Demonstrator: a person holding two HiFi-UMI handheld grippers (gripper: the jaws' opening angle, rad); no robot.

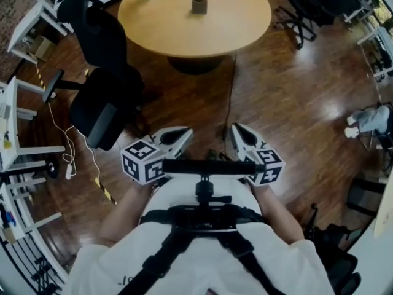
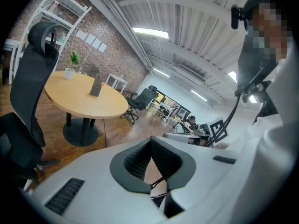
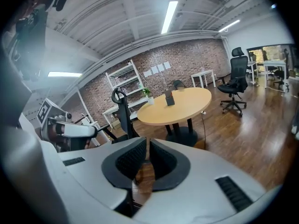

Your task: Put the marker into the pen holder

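Empty left tongs (image 1: 183,139) and right tongs (image 1: 237,139) are held together; the unseen marker must be located before the pen holder (image 1: 199,0) on the worktop (image 1: 245,23) is approached.

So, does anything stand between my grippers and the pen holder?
Nothing visible does: only brown wooden floor and a thin black cable lie before the round wooden table carrying the dark pen holder. The black office chair stands left of that path.
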